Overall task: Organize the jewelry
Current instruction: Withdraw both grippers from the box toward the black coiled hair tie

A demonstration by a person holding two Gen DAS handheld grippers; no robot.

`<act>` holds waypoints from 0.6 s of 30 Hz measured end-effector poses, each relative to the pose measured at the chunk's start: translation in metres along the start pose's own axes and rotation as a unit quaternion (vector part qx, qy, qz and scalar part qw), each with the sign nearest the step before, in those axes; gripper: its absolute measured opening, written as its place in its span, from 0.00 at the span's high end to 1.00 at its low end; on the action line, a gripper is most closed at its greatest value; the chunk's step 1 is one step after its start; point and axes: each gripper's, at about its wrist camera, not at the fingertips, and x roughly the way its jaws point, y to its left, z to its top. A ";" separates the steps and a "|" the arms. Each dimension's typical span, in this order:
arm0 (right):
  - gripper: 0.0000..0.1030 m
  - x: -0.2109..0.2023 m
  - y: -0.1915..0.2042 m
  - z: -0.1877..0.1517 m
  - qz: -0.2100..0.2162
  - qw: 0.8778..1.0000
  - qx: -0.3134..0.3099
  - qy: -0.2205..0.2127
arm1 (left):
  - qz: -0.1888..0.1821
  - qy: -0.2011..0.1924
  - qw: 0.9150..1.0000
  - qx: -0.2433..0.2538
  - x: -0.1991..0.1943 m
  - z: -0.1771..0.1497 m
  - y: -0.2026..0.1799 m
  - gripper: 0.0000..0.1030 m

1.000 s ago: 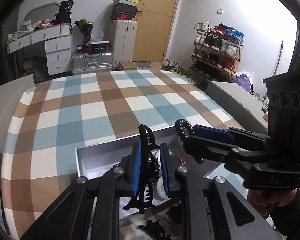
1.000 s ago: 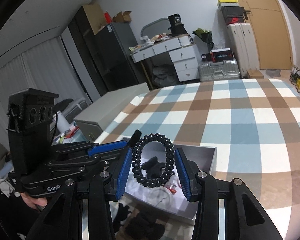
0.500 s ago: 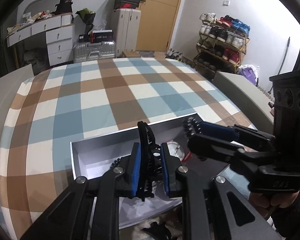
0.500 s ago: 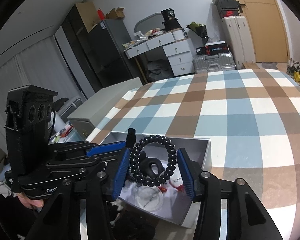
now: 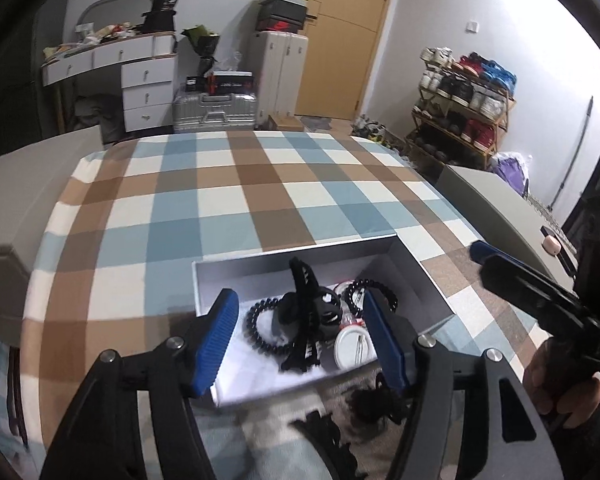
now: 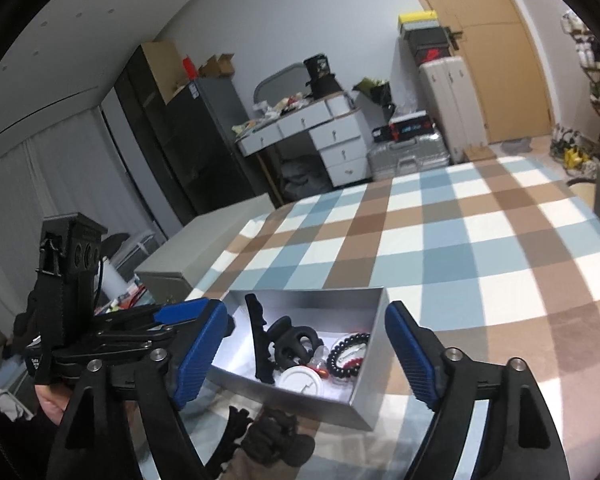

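Both grippers, left (image 5: 300, 336) and right (image 6: 306, 354), opening over the box (image 5: 216, 280), nothing between the pads; clip (image 5: 306, 312) and bracelet (image 6: 348, 354) lie inside. Risk: clip leans upright, a finger could snag it and tip it out

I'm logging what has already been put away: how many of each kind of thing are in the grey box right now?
Black beaded bracelets: 2
Black claw hair clips: 2
White round case: 1
Small red piece, too small to identify: 1
Total: 6
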 end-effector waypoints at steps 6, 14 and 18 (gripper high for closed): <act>0.10 -0.027 0.017 -0.007 -0.006 0.999 -0.020 -0.026 | 0.028 -0.022 0.999 -0.013 -0.018 -0.007 -0.003 0.34; 0.03 -0.049 0.036 -0.025 -0.003 0.998 -0.041 -0.044 | 0.093 -0.067 0.993 -0.023 -0.041 -0.020 -0.004 0.18; 0.02 -0.050 0.038 -0.039 -0.011 0.999 -0.038 -0.026 | 0.109 -0.054 0.992 -0.021 -0.042 -0.032 -0.006 0.15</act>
